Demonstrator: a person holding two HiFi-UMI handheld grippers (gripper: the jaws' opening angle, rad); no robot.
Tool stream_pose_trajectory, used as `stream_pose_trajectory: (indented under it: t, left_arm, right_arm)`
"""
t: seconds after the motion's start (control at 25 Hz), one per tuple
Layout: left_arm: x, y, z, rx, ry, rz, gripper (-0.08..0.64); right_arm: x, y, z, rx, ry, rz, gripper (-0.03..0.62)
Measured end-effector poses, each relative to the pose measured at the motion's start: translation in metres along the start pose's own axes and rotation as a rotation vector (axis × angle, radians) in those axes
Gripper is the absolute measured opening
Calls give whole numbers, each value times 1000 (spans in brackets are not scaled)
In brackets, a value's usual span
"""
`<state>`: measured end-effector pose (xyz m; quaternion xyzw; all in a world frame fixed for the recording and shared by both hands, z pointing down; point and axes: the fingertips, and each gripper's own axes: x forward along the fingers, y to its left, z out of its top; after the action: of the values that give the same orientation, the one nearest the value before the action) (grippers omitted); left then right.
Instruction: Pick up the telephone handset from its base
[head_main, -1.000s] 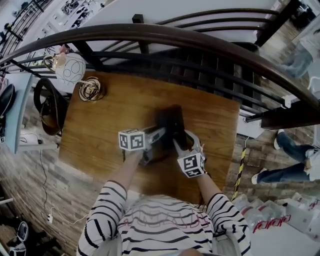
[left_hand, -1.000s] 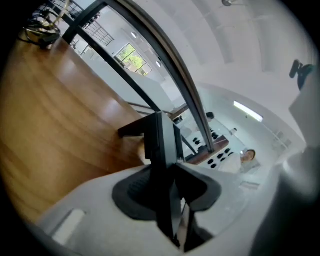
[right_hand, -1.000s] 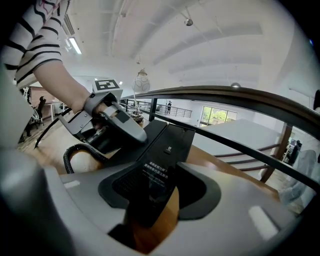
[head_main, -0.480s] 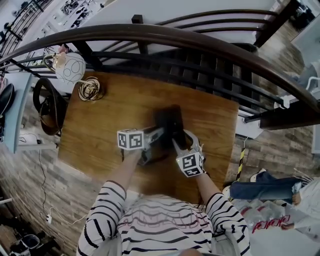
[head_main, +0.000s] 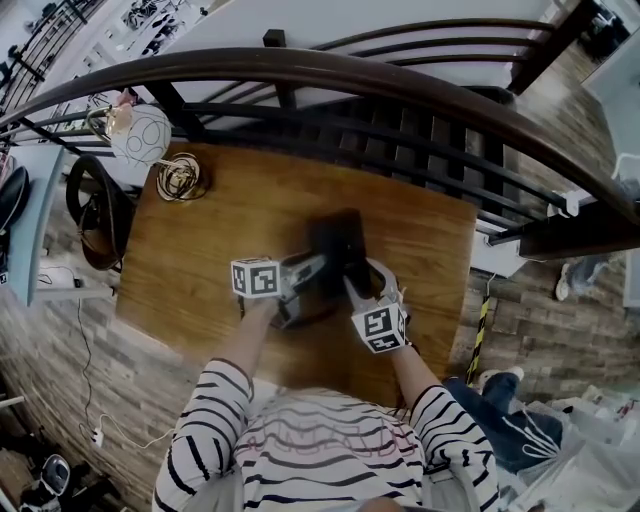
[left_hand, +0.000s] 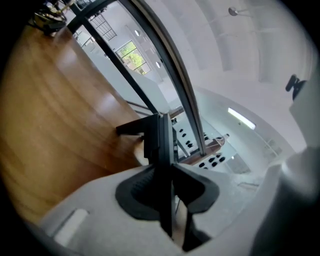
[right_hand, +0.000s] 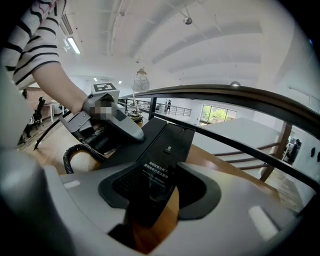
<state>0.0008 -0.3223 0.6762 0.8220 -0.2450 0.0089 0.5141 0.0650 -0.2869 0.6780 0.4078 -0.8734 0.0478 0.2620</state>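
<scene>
A black telephone base (head_main: 345, 238) lies mid-table on the wooden table (head_main: 220, 230). My left gripper (head_main: 316, 268) reaches in from the left to the phone's left side. In the left gripper view its jaws (left_hand: 167, 185) are closing, and the pads touch both faces of the thin black handset (left_hand: 162, 142), seen edge-on. My right gripper (head_main: 358, 285) comes from the near side. In the right gripper view its pads (right_hand: 155, 187) are shut on the near edge of the base (right_hand: 167, 145). That view also shows the left gripper (right_hand: 112, 120) and the coiled cord (right_hand: 70, 152).
A tangle of wire (head_main: 180, 178) lies at the table's far left corner, with a round lamp (head_main: 140, 135) beyond it. A dark curved railing (head_main: 350, 72) runs behind the table. A chair (head_main: 100, 215) stands at the left. A person's legs (head_main: 500, 420) show at the lower right.
Both grippers stay at the phone; the left marker cube has edged slightly left. A passer-by at the right has moved down the picture toward the lower right.
</scene>
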Motion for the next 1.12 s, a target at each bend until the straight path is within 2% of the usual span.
stream_pose_trajectory:
  t: [0.72,0.88,1.12]
  left_arm:
    - [-3,-3,1,-55,-3,-129,78]
    - [-3,-3,2,-50,-5,-108,78]
    - [1,-3,2,-40,31,-21,78]
  right_arm:
    - [1,0,1,8,-8,5,199]
    - [1,1,1,6,-4,1,199]
    - [1,-1,0,12,3,-4,199]
